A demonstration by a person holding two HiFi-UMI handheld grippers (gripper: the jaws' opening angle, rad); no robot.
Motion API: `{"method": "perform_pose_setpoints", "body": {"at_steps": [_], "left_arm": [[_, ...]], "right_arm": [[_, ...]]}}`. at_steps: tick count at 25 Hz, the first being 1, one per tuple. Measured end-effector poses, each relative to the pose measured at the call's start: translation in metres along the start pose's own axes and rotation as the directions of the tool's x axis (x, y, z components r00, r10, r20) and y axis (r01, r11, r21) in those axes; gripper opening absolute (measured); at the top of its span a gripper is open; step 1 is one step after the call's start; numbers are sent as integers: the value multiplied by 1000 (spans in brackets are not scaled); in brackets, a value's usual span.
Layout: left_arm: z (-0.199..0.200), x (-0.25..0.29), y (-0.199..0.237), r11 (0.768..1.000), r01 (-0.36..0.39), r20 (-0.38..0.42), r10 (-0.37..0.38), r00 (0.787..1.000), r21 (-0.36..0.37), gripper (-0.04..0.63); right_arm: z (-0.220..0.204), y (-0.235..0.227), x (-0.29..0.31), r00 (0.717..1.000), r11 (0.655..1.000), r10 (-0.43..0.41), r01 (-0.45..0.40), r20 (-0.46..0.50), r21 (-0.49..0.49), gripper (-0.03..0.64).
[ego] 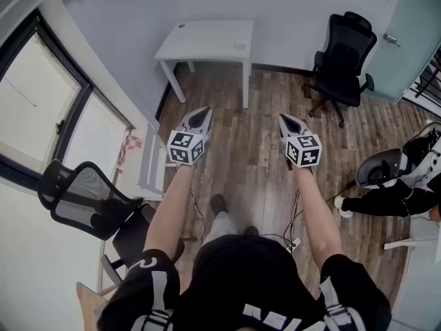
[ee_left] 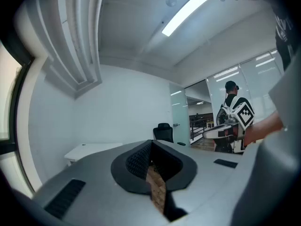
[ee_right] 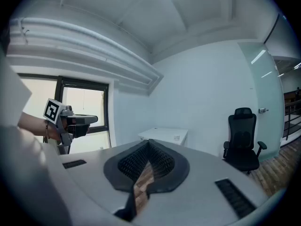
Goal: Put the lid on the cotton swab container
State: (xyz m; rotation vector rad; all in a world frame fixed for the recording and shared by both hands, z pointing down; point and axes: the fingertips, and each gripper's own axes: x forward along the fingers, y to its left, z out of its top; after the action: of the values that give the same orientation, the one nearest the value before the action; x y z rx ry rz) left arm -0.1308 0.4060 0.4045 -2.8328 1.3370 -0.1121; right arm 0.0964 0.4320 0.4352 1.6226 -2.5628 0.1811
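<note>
I stand on a wooden floor with both arms held out. My left gripper (ego: 204, 110) is shut with nothing between its jaws, and its closed tips (ee_left: 151, 143) point level toward a white table (ego: 207, 38). My right gripper (ego: 284, 118) is shut and empty too, tips (ee_right: 148, 143) together. Each shows in the other's view: the right gripper (ee_left: 226, 128) and the left gripper (ee_right: 77, 121). A small pale object (ego: 240, 45) lies on the table, too small to identify. No cotton swab container or lid can be made out.
A black office chair (ego: 344, 57) stands to the right of the table, near a frosted glass door (ego: 413, 33). A mesh chair (ego: 83, 198) is at my left by the window (ego: 41, 109). Another person (ego: 403, 178) is at the right edge.
</note>
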Motion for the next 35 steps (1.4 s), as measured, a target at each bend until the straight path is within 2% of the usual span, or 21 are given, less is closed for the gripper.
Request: {"method": "perform_pose_setpoints", "body": {"at_steps": [11,22,28,35], "left_arm": [[-16,39,44,999,25,-15,-26,1000,-26,25],[-16,111,126,996,87,-15,-87,996,-22,25],[-17,134,170,993,113,-10,-113,994,-25,25],[-27,151,202,989,145,-12,-146,989,-40,25]], "right_arm": [[-4,-10,52,1000,1000,-5,5,-13,12,14],[15,-23,153,999,999,-45,45,-30,-2,14],[22,-19,201,998,998,-59,59,-28,-6,14],[13,-12,237,996,997,-79,79,-51,9,14]]}}
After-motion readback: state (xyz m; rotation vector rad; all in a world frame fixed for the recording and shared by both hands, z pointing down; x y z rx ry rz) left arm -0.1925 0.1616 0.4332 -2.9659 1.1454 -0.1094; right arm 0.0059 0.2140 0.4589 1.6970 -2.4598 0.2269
